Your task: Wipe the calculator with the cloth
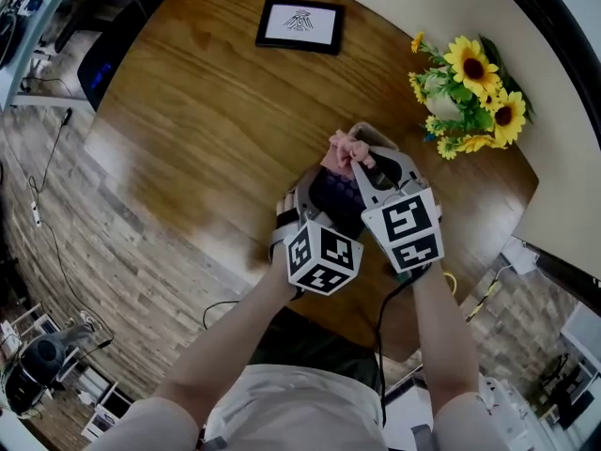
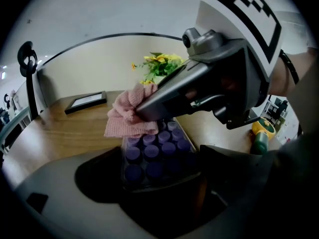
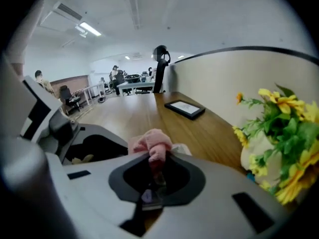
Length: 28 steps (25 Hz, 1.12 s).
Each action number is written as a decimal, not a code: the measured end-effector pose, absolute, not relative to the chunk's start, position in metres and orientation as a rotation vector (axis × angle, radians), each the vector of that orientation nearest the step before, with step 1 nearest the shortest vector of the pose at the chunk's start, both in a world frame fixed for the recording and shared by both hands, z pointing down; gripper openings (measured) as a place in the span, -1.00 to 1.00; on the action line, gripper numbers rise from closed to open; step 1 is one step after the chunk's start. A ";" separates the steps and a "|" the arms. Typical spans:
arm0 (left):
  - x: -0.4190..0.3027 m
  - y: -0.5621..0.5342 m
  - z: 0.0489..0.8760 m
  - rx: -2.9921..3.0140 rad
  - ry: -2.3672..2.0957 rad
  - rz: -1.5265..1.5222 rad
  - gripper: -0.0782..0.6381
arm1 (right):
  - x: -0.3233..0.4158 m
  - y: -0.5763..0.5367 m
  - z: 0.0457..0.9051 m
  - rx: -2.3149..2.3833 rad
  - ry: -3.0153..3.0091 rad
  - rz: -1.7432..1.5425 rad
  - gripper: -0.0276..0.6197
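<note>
Between the two jaws of the left claw [image 2: 155, 185]: the calculator [image 2: 154, 156], purple keys up, gripped by its sides at the near end. Sticks out straight ahead of that claw. Hard to tell whether resting on the wooden table [image 1: 188, 120] or lifted a little above.

On the far rows of keys, ahead of the left claw: the pink cloth [image 2: 130, 116], all bunched up. Pinched tight in the right claw [image 3: 149, 176], jaws closed on it, with a soft puff poking out past the tips. Reaches in from the right and from above, tips down on the calculator's far end.

Step in hand, most likely: rubbing the keys. To do it well:
- Keep the left claw squeezing and steady, to stop any sliding or tipping.
- Press softly with the cloth, not hard, to avoid pushing the far end down.
- Drag the cloth slowly back toward the left claw, row by row, then away again.
- Stop short of the left jaws, to avoid bumping claw on claw.
- Hold on to the cloth; pinched by what looks like a small bit, so maybe easy to lose.

Farther ahead of both claws: a dark picture frame [image 1: 300, 24], flat on the table. Off to the right of the right claw: yellow flowers [image 1: 474, 87], near enough to mind on a wide swing.
</note>
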<state>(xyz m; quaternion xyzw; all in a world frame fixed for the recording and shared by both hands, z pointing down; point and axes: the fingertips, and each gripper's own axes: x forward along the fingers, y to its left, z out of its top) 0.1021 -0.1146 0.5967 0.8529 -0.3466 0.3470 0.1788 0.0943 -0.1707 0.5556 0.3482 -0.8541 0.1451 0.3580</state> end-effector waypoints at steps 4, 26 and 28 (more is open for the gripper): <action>0.102 -0.115 0.597 2.410 -0.982 0.981 0.57 | 0.111 -0.153 0.557 0.850 -2.155 0.345 -0.78; 0.103 -0.115 0.596 2.417 -0.990 0.974 0.57 | 0.095 -0.150 0.506 0.869 -2.344 0.521 -0.79; 0.104 -0.115 0.596 2.418 -0.990 0.971 0.57 | 0.081 -0.156 0.511 0.856 -2.346 0.494 -0.79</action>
